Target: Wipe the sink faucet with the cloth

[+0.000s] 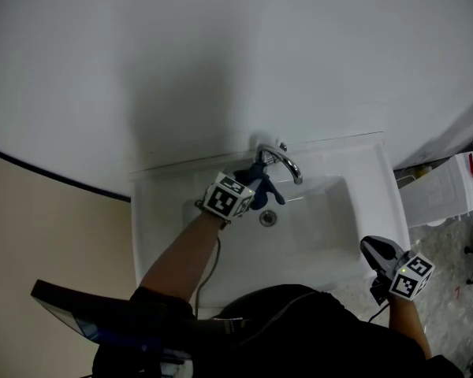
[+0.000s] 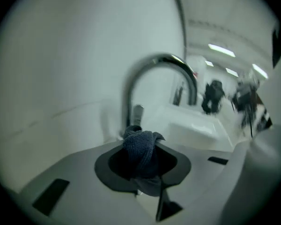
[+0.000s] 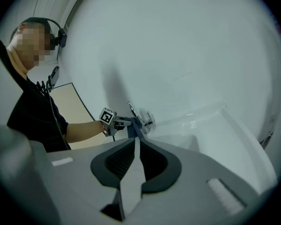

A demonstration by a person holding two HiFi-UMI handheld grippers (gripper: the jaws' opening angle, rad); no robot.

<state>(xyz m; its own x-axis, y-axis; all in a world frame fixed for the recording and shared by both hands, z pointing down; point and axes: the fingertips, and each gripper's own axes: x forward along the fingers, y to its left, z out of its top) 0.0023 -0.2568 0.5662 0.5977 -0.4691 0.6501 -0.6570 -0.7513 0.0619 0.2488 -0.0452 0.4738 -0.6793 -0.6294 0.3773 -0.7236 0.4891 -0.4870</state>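
Chiefly, these views show a soft cloth brought up to a hard fixture.

**Left gripper** [image 1: 255, 183]: the jaws are part-closed and pinch a dark blue cloth [image 2: 141, 150], which bulges out between them as a bunched wad.

**Cloth position:** it sits at the far side of the white sink [image 1: 162, 211]. It is just beside the lower stem of the chrome faucet [image 1: 288, 164] and left of the curved spout. Whether it touches the metal cannot be told, as the left gripper view is blurred there.

**Right gripper** [image 1: 372, 247]: the jaws are pressed together with nothing between them. It hangs over the near right corner of the sink, well apart from the faucet.

**Handling, by judgement:**
- The cloth looks like a fine-pile fabric, light, limp and compressible. It should wrap around stem and spout under gentle pressure.
- A hold on a gathered fold, as here, leaves a free cushion of fabric ahead of the jaws for rubbing.
- The faucet is rigid, fixed and glossy, so probably slippery. The wad may skid off the arch unless it is pressed on squarely.

**Writing:** none is legible. The marker cube [image 1: 225, 198] on the left gripper carries only black-and-white square patterns, as does its twin on the right. No brand shows on the faucet, sink or cloth.
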